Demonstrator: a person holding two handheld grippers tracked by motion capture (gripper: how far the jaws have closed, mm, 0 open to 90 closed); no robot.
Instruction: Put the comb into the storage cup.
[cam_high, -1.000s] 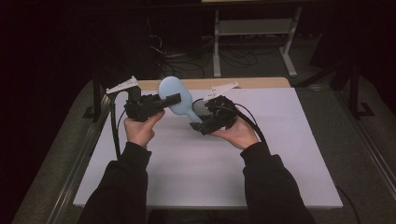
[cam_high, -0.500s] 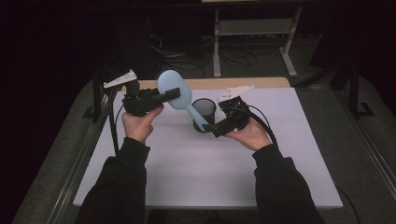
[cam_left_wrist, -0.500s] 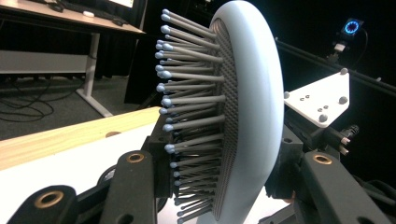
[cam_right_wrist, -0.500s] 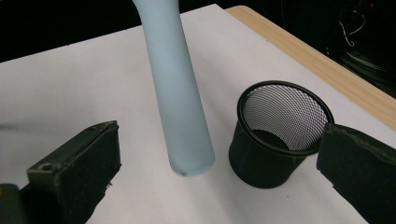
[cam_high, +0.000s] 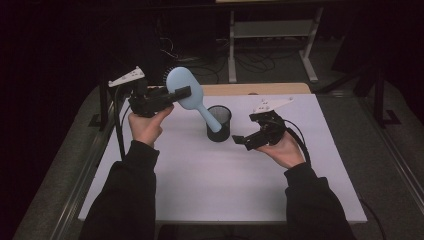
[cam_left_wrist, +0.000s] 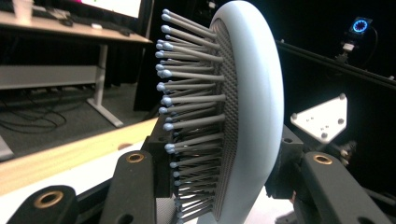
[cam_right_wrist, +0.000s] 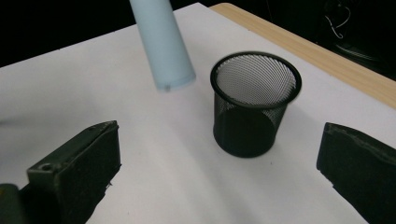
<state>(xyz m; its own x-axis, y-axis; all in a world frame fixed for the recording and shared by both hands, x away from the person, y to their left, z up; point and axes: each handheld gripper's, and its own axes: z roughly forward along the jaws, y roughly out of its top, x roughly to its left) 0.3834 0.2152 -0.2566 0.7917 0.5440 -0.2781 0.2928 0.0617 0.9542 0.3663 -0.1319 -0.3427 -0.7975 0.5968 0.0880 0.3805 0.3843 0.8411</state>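
Left tongs (cam_high: 175, 95): upper left of the high view, clamped on the oval head of the pale blue plastic hairbrush (cam_high: 186, 92).
Hairbrush: tilted, handle end slanting down over the black wire-mesh cup (cam_high: 219, 123).
Right tongs (cam_high: 240, 141): right of centre, just opening, jaws wide, nothing between.
Cup: upright on the white worktop (cam_high: 210, 180).

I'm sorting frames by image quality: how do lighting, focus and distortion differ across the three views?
High view: surroundings dark, white table evenly lit, everything fairly sharp. Left gripper view: hairbrush very close and stretched by the wide lens, background desk soft. Right gripper view: mesh cup slightly blurred at its rim, right gripper jaws dark at the edges.
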